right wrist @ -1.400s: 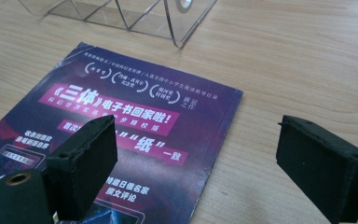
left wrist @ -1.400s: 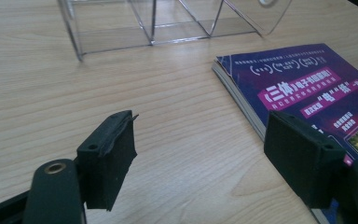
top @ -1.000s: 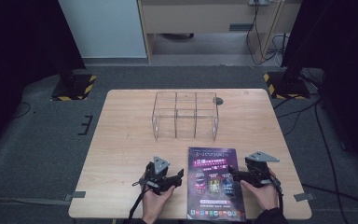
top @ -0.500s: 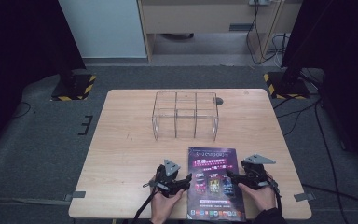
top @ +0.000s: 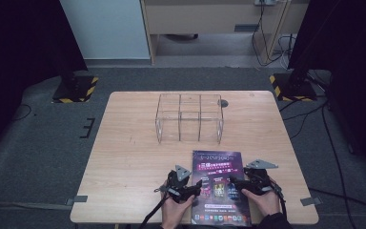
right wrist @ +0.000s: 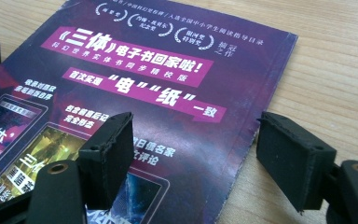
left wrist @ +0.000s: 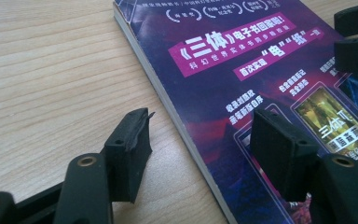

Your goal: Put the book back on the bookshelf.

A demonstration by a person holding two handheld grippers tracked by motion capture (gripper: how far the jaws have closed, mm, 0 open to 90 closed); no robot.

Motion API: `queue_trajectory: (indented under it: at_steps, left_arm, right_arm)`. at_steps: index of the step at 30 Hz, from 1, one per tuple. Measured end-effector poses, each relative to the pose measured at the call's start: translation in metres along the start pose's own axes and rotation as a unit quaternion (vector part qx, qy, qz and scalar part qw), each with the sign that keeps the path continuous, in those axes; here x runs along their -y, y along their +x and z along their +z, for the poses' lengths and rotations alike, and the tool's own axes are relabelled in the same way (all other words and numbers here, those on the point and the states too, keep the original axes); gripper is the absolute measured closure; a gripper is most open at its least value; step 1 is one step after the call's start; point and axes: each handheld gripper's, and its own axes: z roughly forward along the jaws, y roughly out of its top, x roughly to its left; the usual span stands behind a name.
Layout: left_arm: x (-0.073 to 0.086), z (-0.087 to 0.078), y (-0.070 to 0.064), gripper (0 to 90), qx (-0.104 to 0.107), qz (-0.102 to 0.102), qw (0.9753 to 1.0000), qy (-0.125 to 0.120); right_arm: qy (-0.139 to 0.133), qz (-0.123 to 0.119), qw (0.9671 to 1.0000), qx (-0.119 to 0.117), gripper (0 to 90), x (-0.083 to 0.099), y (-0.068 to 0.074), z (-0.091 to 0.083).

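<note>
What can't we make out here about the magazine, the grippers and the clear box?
- Magazine: its near edge is cut off by the frame bottom in the high view; small print too tiny there.
- Left gripper and right gripper: jaws open astride its edges; contact with the cover unclear.
- Clear divided box: contents too small to judge in the high view.

Pale wooden surface (top: pixel 133 157) on grey carpet floor (top: pixel 43 157); far side, white panel (top: pixel 107 28), beige cabinet (top: pixel 200 16), dark curtains (top: pixel 14 43) flanking.
</note>
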Motion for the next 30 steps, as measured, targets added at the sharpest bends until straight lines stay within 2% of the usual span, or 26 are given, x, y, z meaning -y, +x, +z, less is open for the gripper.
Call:
queue_trajectory:
  at_steps: [12, 17, 25, 30]
  left_arm:
    - [-0.002, 0.005, -0.007, 42.7, 0.01, -0.003, 0.9999, -0.003]
    - [-0.002, 0.005, -0.007, 44.0, 0.006, -0.005, 1.0, -0.003]
    - [-0.003, 0.007, -0.008, 39.2, 0.006, -0.002, 1.0, -0.006]
    - [-0.003, 0.011, -0.01, 38.1, -0.008, 0.004, 0.9998, -0.015]
  right_arm:
    - [-0.009, 0.003, 1.0, 0.001, 29.1, 0.002, 0.001, 0.0]
    - [-0.013, 0.007, 0.9999, 0.0, 30.1, 0.003, 0.001, 0.0]
    - [-0.014, 0.002, 0.9999, -0.002, 31.8, 0.003, -0.001, 0.0]
    - [-0.015, -0.003, 0.9999, -0.001, 32.3, 0.004, 0.0, -0.001]
